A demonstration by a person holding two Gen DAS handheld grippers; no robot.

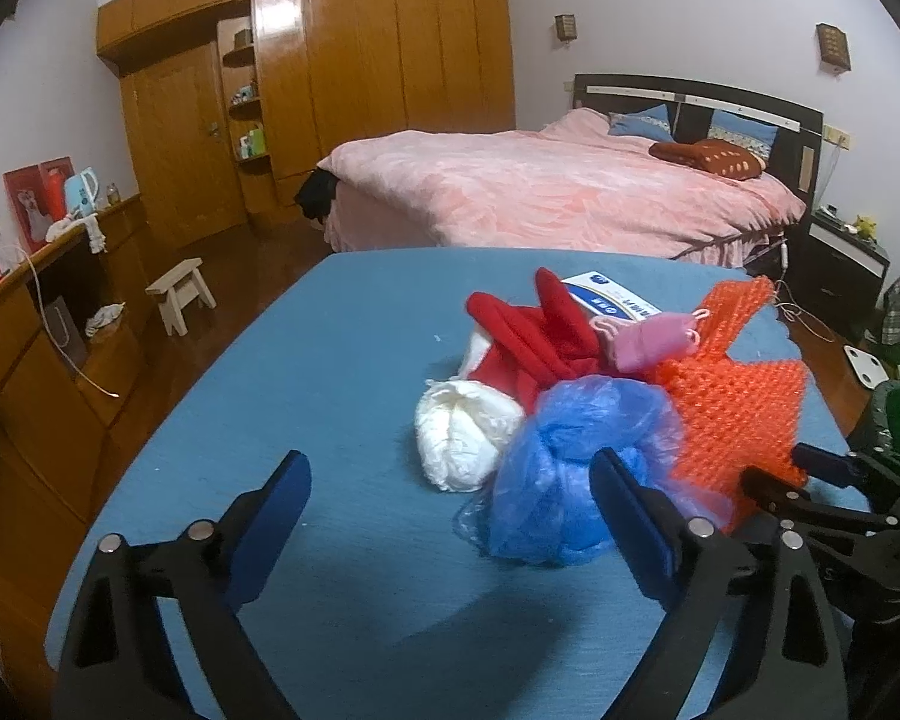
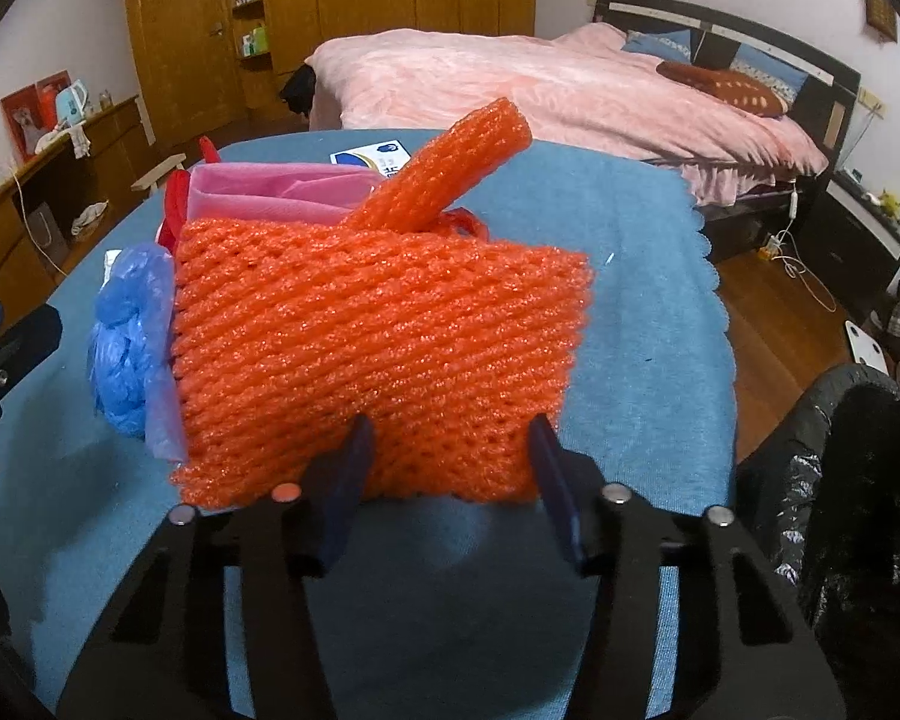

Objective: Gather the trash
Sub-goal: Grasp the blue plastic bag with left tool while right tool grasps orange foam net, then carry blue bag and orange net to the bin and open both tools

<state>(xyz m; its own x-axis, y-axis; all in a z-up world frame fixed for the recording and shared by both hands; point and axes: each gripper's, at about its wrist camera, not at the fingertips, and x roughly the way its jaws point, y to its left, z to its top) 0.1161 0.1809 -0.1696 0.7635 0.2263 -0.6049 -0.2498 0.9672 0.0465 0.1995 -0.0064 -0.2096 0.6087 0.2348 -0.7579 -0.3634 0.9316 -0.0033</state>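
Observation:
A heap of trash lies on the blue-covered table (image 1: 306, 396): an orange foam net (image 1: 732, 414), a crumpled blue plastic bag (image 1: 570, 468), a white wad (image 1: 462, 438), a red cloth piece (image 1: 534, 336), a pink face mask (image 1: 654, 339) and a white-blue card (image 1: 612, 297). My left gripper (image 1: 450, 480) is open, low over the table, its right finger against the blue bag. My right gripper (image 2: 447, 444) has its jaws apart around the near edge of the orange foam net (image 2: 366, 348); whether the pads press it is unclear. The blue bag (image 2: 126, 342) sits left of the net.
A black-lined trash bin (image 2: 858, 480) stands at the table's right side. A pink bed (image 1: 540, 192) is behind the table, wooden wardrobes (image 1: 360, 72) at the back, a desk (image 1: 48, 312) and small stool (image 1: 183, 291) on the left.

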